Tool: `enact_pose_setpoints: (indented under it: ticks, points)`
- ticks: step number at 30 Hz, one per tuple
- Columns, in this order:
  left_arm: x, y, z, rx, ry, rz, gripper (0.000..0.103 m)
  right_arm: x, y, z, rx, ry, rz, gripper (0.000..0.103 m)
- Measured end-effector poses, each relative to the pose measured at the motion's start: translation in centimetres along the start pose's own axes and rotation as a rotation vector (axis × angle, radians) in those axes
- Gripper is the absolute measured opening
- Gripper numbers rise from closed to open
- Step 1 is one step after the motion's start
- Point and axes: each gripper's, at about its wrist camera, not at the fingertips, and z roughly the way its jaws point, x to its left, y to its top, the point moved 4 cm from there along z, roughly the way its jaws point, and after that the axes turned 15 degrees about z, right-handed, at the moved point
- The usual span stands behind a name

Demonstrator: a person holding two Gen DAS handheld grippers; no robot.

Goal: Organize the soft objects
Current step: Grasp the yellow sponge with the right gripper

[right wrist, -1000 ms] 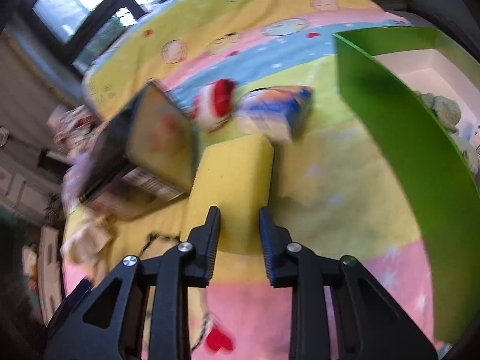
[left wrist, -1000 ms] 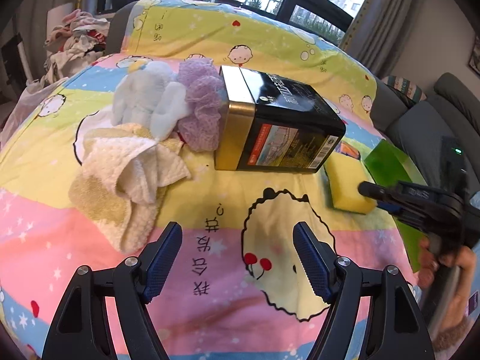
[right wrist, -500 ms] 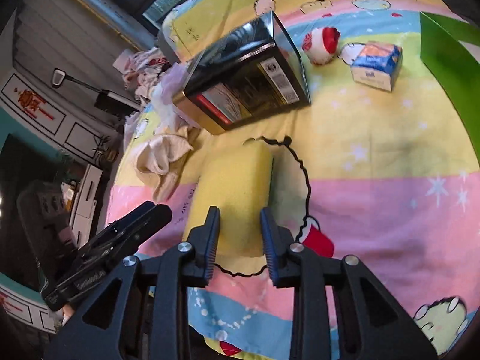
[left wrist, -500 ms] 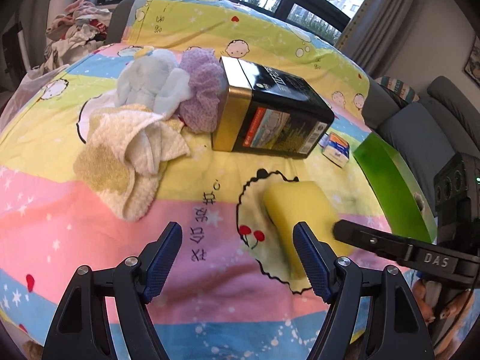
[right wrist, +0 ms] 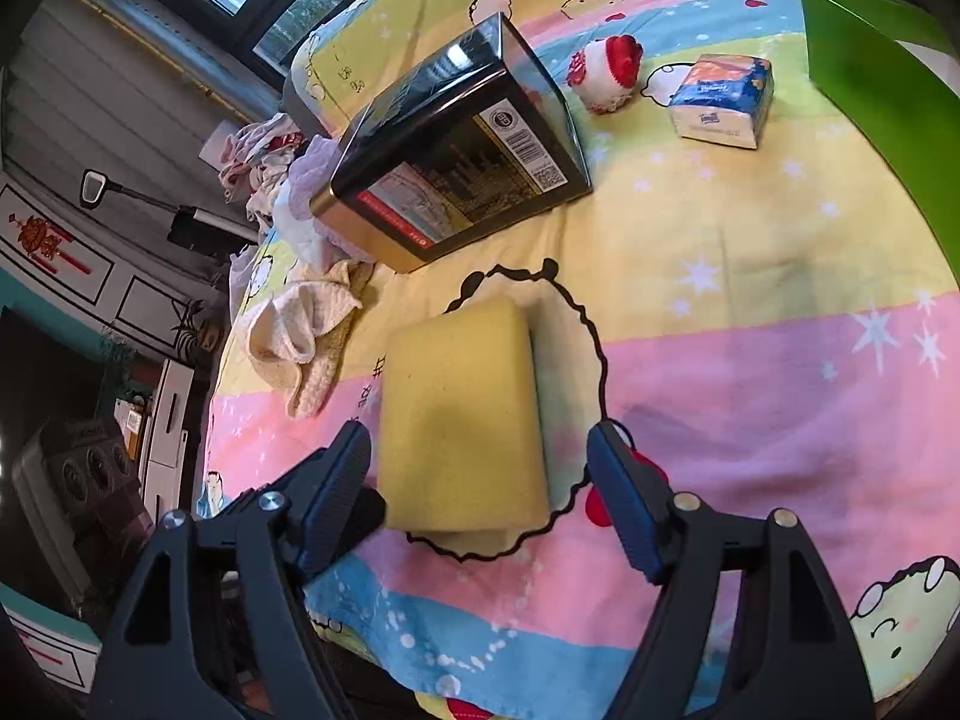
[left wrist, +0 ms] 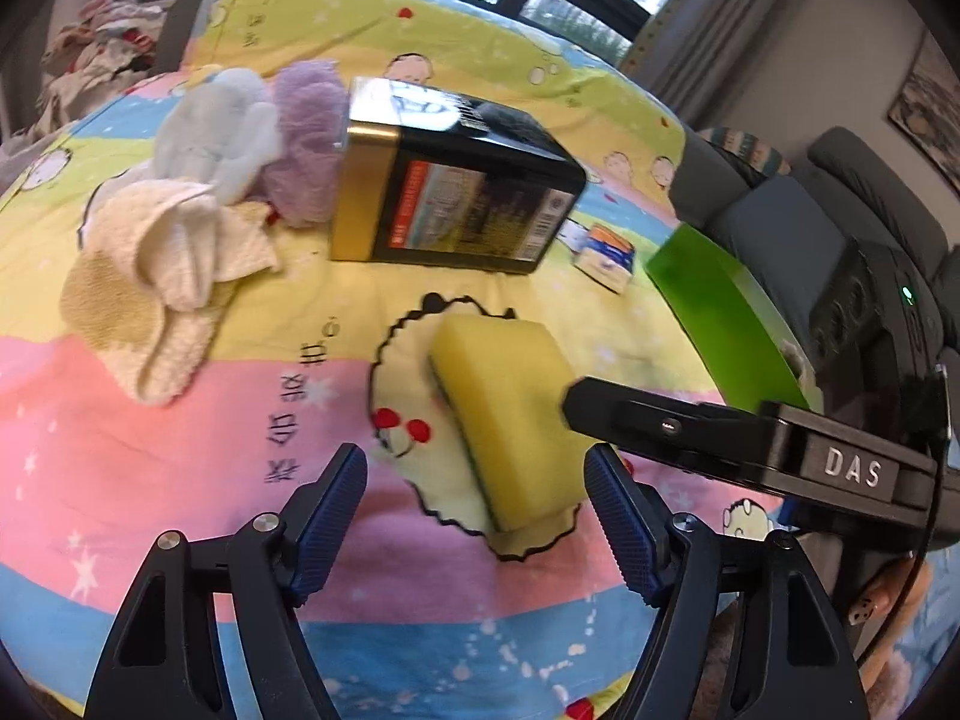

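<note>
Cartoon-printed bedding (left wrist: 180, 450) is filling both views, and the yellow sponge (right wrist: 462, 420) is lying flat at centre frame on it. Right gripper (right wrist: 480, 498) is opening, fingers spreading clear of the sponge lying loose between them (no contact showing). Left gripper (left wrist: 474, 522) is narrowing slightly, still wide, holding nothing. Black tin (left wrist: 456, 204) is lying on its side above centre, cream cloth (left wrist: 150, 294) sitting at left.
</note>
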Motion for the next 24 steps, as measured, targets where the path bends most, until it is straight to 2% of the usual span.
enact_pose_setpoints:
  ticks: [4, 8, 11, 13, 15, 17, 24]
  points:
    - [-1.0, 0.2, 0.5, 0.002, -0.026, 0.026, 0.065, 0.0, 0.2, 0.5, 0.021, 0.021, 0.015, 0.076]
    - [-1.4, 0.2, 1.3, 0.013, -0.047, 0.036, 0.053, 0.0, 0.4, 1.0, 0.035, 0.020, 0.012, 0.076]
    - [-1.4, 0.2, 2.1, 0.024, -0.097, 0.020, 0.045, -0.1, 0.6, 1.7, 0.058, 0.021, 0.013, 0.076]
    - [-1.3, 0.3, 2.4, 0.025, -0.112, 0.011, 0.045, -0.1, 0.7, 2.1, 0.070, 0.015, 0.006, 0.075]
    - [-1.3, 0.6, 2.5, 0.017, -0.108, 0.017, 0.042, 0.0, 0.7, 2.6, 0.087, 0.017, -0.006, 0.068]
    - [-1.3, 0.8, 2.6, 0.009, -0.096, 0.028, 0.041, 0.1, 0.8, 2.9, 0.073, -0.020, -0.028, 0.062]
    - [-2.5, 2.7, 1.5, -0.060, -0.058, 0.104, 0.041, 1.0, 2.1, 1.4, 0.018, 0.017, -0.054, 0.057]
